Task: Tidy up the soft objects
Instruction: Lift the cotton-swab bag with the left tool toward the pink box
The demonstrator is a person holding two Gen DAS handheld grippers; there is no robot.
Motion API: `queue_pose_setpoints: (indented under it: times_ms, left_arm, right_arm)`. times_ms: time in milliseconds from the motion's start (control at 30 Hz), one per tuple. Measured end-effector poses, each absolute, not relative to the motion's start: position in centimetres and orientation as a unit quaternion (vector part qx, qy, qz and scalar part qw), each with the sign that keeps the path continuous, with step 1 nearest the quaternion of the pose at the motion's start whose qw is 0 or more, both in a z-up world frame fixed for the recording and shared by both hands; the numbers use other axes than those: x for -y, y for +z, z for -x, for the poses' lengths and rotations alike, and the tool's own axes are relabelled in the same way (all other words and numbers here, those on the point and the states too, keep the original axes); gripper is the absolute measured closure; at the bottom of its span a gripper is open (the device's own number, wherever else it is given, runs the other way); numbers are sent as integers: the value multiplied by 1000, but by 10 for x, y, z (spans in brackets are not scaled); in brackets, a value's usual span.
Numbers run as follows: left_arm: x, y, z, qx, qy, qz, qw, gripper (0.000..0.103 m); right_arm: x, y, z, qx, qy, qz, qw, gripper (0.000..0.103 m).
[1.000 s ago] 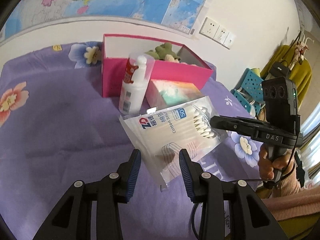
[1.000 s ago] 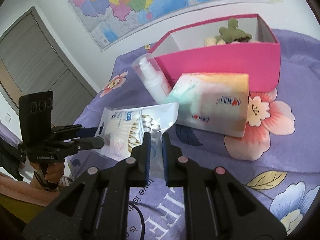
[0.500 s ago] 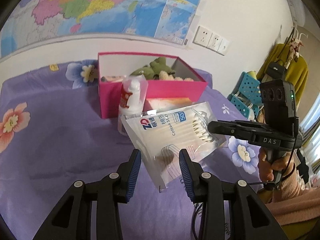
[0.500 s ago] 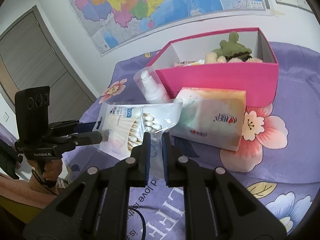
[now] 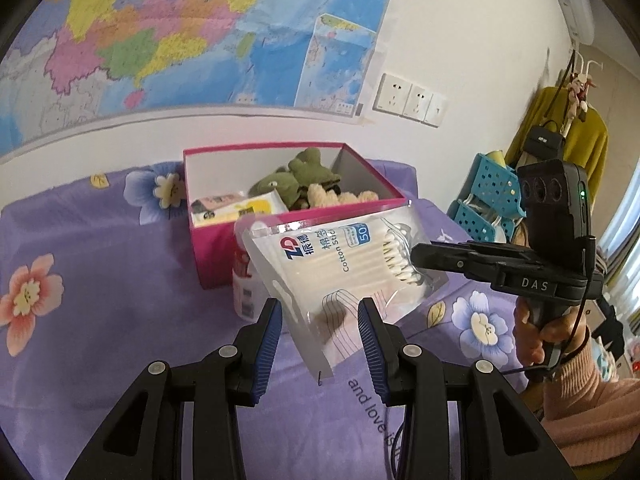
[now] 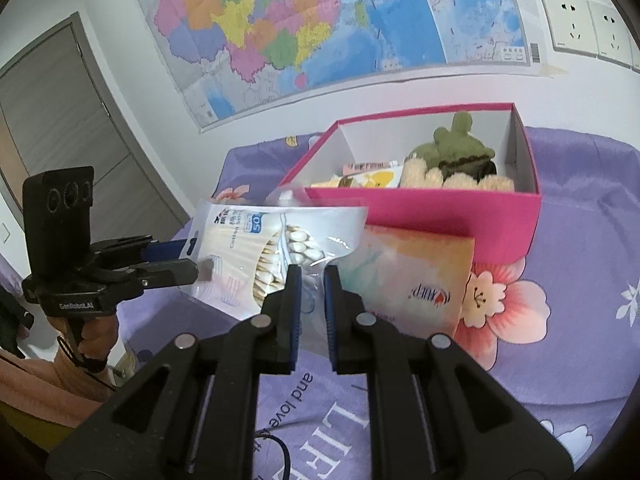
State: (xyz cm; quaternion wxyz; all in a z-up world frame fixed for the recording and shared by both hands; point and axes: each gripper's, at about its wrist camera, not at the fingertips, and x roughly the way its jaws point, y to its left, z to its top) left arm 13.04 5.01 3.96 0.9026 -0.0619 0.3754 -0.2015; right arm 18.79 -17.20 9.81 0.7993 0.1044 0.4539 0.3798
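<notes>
**Cotton swab pack held aloft between both grippers**

I am looking across a purple floral bedsheet [image 5: 100, 280], which is carrying everything else. Behind it, a colourful wall map [image 5: 180, 32] is covering the wall.

Toward the back of the sheet, a pink box [image 6: 460, 216] is sitting open. Inside it, a green plush toy [image 6: 456, 148] is resting on cream fuzzy material, with flat yellow and pink packets [image 5: 232, 208] lying beside it.

A tissue pack [image 6: 412, 276] is leaning just in front of the box wall. A white bottle with a red label [image 5: 244, 280] is standing near the box's front corner, mostly hidden behind the swab pack.

I am holding the clear cotton swab pack [image 5: 344, 272] in the air, in front of the box and above the sheet. My right gripper [image 6: 308, 276] is clenching one end of it, near the swab heads. My left gripper [image 5: 320, 312] is pinching the other, hanger-hole end, its blue pads pressing the plastic edges.
</notes>
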Motion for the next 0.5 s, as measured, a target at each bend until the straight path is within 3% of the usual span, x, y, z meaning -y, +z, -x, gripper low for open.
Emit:
queue_pose_setpoints:
  times_ms: [500]
  left_arm:
    - [-47,55,-146,-356,-192,47,913,64]
  right_arm:
    - [171,110,-205,-436,378,-97,811,89]
